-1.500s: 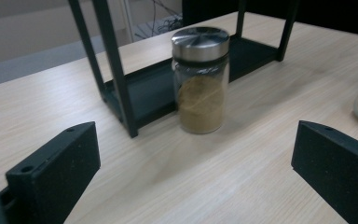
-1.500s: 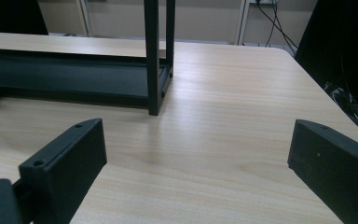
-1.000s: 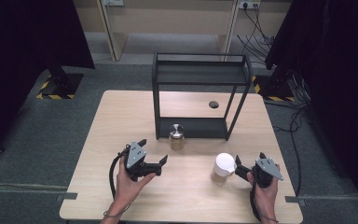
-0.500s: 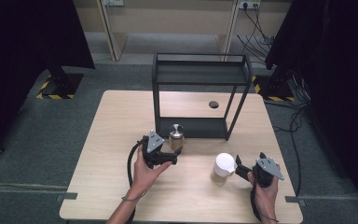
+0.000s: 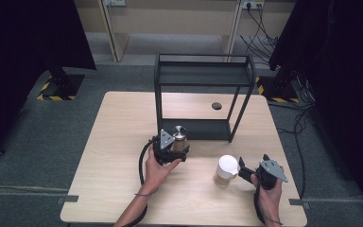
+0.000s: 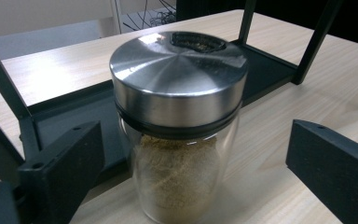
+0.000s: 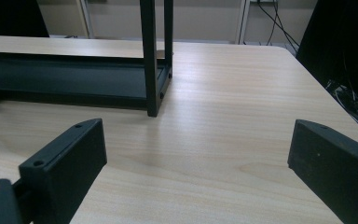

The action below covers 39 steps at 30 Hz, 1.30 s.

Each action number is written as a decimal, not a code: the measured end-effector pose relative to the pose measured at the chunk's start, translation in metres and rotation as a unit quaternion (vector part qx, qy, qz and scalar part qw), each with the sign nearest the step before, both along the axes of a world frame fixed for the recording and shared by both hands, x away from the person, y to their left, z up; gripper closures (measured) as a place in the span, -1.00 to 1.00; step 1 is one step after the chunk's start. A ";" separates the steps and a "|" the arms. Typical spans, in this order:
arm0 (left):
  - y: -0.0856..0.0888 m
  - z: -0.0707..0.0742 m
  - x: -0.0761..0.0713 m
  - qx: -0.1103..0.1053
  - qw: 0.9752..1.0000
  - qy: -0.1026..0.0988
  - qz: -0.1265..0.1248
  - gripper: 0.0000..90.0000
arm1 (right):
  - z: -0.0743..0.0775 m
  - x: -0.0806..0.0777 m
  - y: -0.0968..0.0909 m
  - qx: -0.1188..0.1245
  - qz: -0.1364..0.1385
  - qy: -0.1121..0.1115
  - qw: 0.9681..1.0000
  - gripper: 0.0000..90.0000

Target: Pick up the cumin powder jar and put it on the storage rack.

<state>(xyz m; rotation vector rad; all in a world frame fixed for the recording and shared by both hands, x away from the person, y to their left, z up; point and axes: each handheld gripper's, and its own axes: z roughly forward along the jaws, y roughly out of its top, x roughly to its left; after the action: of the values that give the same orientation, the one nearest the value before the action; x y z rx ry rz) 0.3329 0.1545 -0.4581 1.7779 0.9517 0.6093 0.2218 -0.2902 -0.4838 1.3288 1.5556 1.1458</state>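
A glass jar with a steel lid [image 5: 178, 135] holds brown powder and stands on the table just in front of the black rack [image 5: 203, 71]. My left gripper [image 5: 177, 147] is open, one jaw on either side of this jar [image 6: 182, 140], with a gap on both sides. A second jar with a white lid [image 5: 226, 169] stands at the front right. My right gripper [image 5: 242, 171] is beside it on its right, open. In the right gripper view the jaws of that gripper [image 7: 196, 140] hold nothing and face bare table and a rack leg [image 7: 153, 60].
The black two-shelf rack stands at the table's middle back, and its low shelf [image 6: 265, 70] is just behind the steel-lidded jar. A dark round hole [image 5: 216, 105] marks the table [image 5: 118, 156] behind the rack. Cables lie on the floor at the right [image 5: 298, 118].
My left gripper has moved forward and to the right, up to the steel-lidded jar, which now stands between its jaws. The right gripper and the white-lidded jar have stayed put.
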 end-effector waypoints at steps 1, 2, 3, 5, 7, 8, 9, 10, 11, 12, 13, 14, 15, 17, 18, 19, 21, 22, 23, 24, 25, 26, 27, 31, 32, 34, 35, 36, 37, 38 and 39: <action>-0.001 0.000 0.001 0.001 1.000 0.000 0.001 -0.88 | 0.000 0.000 0.000 0.000 0.000 0.000 1.000 -0.90; -0.002 -0.001 0.002 0.001 1.000 0.000 0.003 -0.84 | 0.000 0.000 0.000 0.000 0.000 0.000 1.000 -0.90; -0.002 -0.001 0.003 -0.001 1.000 0.000 0.005 -0.81 | 0.000 0.000 0.000 0.000 0.001 0.000 1.000 -0.90; -0.003 -0.002 0.006 -0.007 1.000 0.001 0.007 -0.75 | 0.000 0.000 0.000 0.001 0.001 0.000 1.000 -0.90; -0.004 -0.001 0.008 -0.006 1.000 0.002 0.006 -0.69 | 0.000 0.000 0.000 0.001 0.001 0.000 1.000 -0.90; -0.006 -0.002 0.008 -0.006 1.000 0.002 0.007 -0.67 | 0.000 0.000 0.000 0.001 0.001 0.000 1.000 -0.90; -0.006 -0.002 0.008 -0.006 1.000 0.002 0.007 -0.66 | 0.000 0.000 0.000 0.001 0.001 0.000 1.000 -0.90; -0.006 -0.001 0.009 -0.004 1.000 0.002 0.007 -0.66 | 0.000 0.000 0.000 0.001 0.000 0.000 1.000 -0.90; -0.007 -0.001 0.010 -0.004 1.000 0.003 0.008 -0.62 | 0.000 0.000 0.000 0.001 0.000 -0.001 1.000 -0.90; -0.008 -0.002 0.010 -0.002 1.000 0.004 0.010 -0.62 | 0.000 0.000 0.000 0.001 0.000 -0.001 1.000 -0.90; -0.009 -0.002 0.012 0.001 1.000 0.006 0.010 -0.60 | 0.000 0.000 0.000 0.002 0.000 -0.001 1.000 -0.90; -0.009 -0.002 0.012 0.001 1.000 0.006 0.010 -0.57 | 0.000 0.000 0.000 0.002 0.000 -0.001 1.000 -0.90; -0.009 -0.003 0.012 0.001 1.000 0.006 0.012 -0.57 | 0.000 0.000 0.000 0.002 0.000 -0.001 1.000 -0.90; -0.009 -0.005 0.013 0.000 1.000 0.007 0.018 -0.49 | 0.000 0.000 -0.001 0.002 0.000 -0.001 1.000 -0.90; -0.007 -0.007 0.013 -0.007 1.000 0.009 0.022 -0.47 | -0.001 0.000 -0.001 0.002 0.000 -0.001 1.000 -0.90; -0.007 -0.008 0.014 -0.010 1.000 0.011 0.023 -0.45 | -0.001 0.000 0.000 0.002 0.000 -0.002 1.000 -0.90; -0.006 -0.008 0.014 -0.012 1.000 0.012 0.021 -0.44 | -0.001 0.000 0.000 0.001 0.000 -0.002 1.000 -0.90; -0.006 -0.008 0.015 -0.014 1.000 0.014 0.019 -0.38 | -0.001 0.000 0.000 0.001 0.000 -0.002 1.000 -0.90; -0.006 -0.008 0.015 -0.014 1.000 0.014 0.019 -0.35 | -0.001 0.000 0.000 0.001 0.000 -0.002 1.000 -0.90; -0.006 -0.008 0.015 -0.014 1.000 0.014 0.020 -0.35 | -0.001 0.000 0.000 0.001 0.000 -0.003 1.000 -0.90; -0.007 -0.008 0.015 -0.012 1.000 0.013 0.020 -0.35 | -0.001 0.000 0.000 0.002 0.000 -0.003 1.000 -0.90; -0.007 -0.008 0.015 -0.012 1.000 0.013 0.020 -0.35 | -0.001 -0.001 0.000 0.002 0.000 -0.003 1.000 -0.90; -0.007 -0.008 0.015 -0.012 1.000 0.013 0.021 -0.34 | -0.001 -0.001 0.000 0.001 0.000 -0.003 1.000 -0.90; -0.008 -0.011 0.012 -0.012 1.000 0.006 0.023 -0.34 | -0.001 -0.001 0.000 0.001 0.000 -0.003 1.000 -0.90; -0.008 -0.012 0.012 -0.013 1.000 0.003 0.024 -0.33 | -0.001 -0.001 0.000 0.001 0.000 -0.003 1.000 -0.90; -0.009 -0.012 0.010 -0.016 0.999 0.004 0.027 -0.33 | -0.001 -0.001 0.000 0.000 0.000 -0.004 1.000 -0.90; -0.009 -0.012 0.010 -0.016 0.999 0.004 0.027 -0.33 | -0.001 -0.001 0.000 0.000 0.000 -0.004 1.000 -0.90; -0.008 -0.011 0.010 -0.019 0.999 0.008 0.028 -0.33 | -0.001 -0.001 0.000 0.000 0.000 -0.003 1.000 -0.90; -0.008 -0.011 0.010 -0.019 0.999 0.008 0.028 -0.33 | -0.001 -0.001 0.000 0.000 0.000 -0.003 1.000 -0.90; -0.007 -0.011 0.010 -0.022 0.999 0.010 0.029 -0.33 | -0.001 -0.001 0.000 0.000 0.000 -0.003 1.000 -0.90; -0.007 -0.010 0.010 -0.023 0.999 0.012 0.031 -0.33 | -0.001 -0.001 0.000 0.000 0.000 -0.003 1.000 -0.90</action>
<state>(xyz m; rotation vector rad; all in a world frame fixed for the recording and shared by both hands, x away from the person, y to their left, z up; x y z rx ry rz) 0.3427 0.1476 -0.4684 1.7240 1.0321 0.6028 0.2211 -0.2900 -0.4848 1.3241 1.5501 1.1489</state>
